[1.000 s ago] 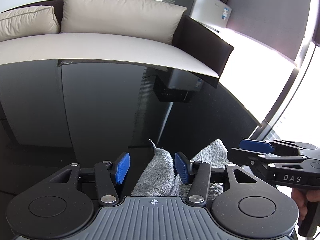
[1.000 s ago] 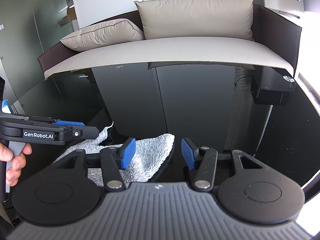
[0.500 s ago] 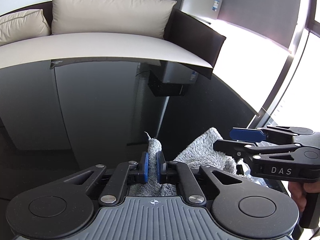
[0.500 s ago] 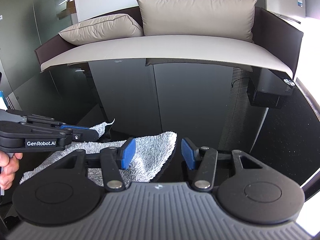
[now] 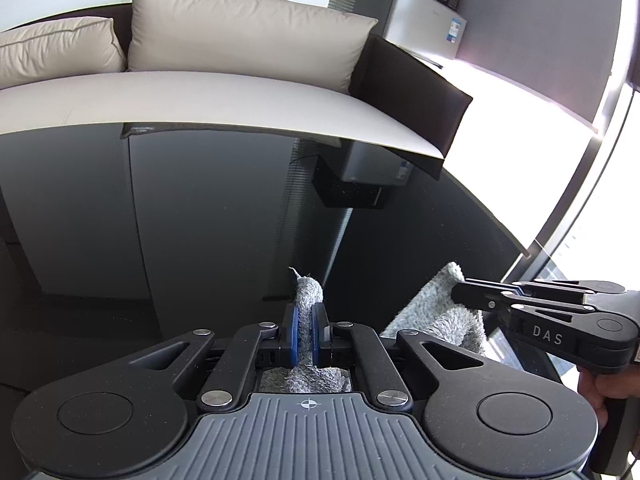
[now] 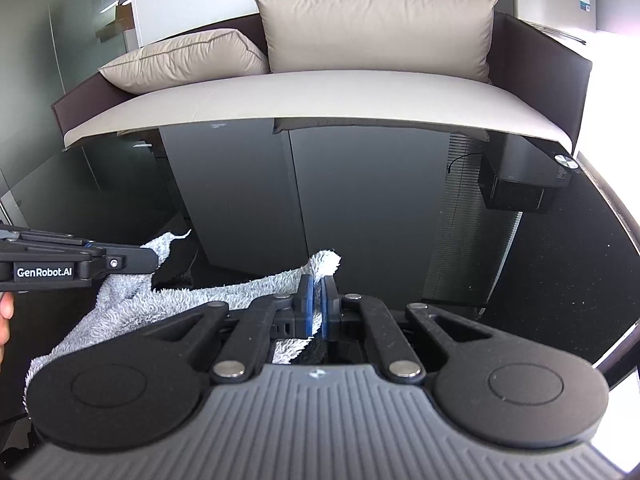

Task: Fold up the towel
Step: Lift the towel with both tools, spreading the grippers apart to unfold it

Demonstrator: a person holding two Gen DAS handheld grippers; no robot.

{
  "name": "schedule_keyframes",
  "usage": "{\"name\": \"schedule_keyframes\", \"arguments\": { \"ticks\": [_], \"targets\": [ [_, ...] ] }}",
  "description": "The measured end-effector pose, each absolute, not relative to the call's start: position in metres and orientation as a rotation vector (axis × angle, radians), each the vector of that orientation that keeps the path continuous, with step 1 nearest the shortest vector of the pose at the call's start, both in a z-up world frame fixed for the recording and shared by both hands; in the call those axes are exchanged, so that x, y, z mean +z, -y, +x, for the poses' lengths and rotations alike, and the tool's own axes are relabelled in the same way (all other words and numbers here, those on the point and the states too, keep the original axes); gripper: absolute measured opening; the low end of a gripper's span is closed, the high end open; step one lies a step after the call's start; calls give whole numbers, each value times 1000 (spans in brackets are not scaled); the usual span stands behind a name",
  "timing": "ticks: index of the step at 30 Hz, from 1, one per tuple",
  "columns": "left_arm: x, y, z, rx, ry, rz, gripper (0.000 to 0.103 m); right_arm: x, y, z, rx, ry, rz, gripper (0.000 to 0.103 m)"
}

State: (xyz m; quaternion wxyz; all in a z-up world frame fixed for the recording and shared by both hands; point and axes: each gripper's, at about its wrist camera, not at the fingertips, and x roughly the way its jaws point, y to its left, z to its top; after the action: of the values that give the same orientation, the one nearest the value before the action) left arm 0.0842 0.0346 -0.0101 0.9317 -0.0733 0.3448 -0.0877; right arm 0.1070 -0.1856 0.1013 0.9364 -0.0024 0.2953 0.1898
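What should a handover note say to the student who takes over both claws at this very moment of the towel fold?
Left claw: shut on a corner of the grey towel.
Right claw: shut on the neighbouring corner.
Towel: the rest lies rumpled on the glossy black table, between and below the claws.
Done: both corners gripped.
Left: probably lift both corners, carry them over to the opposite edge, lay flat, release. No fold is made yet.

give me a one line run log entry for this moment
step: grasp corners | left gripper: shut on towel | right gripper: shut on towel | table: dark
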Motion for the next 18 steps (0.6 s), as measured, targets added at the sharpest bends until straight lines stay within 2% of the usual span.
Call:
{"name": "schedule_keyframes", "arguments": {
  "ticks": [18],
  "targets": [
    [24,-80,68,-2,-569,-240,4,152,243,87,251,-247,158,3]
  ]
}}
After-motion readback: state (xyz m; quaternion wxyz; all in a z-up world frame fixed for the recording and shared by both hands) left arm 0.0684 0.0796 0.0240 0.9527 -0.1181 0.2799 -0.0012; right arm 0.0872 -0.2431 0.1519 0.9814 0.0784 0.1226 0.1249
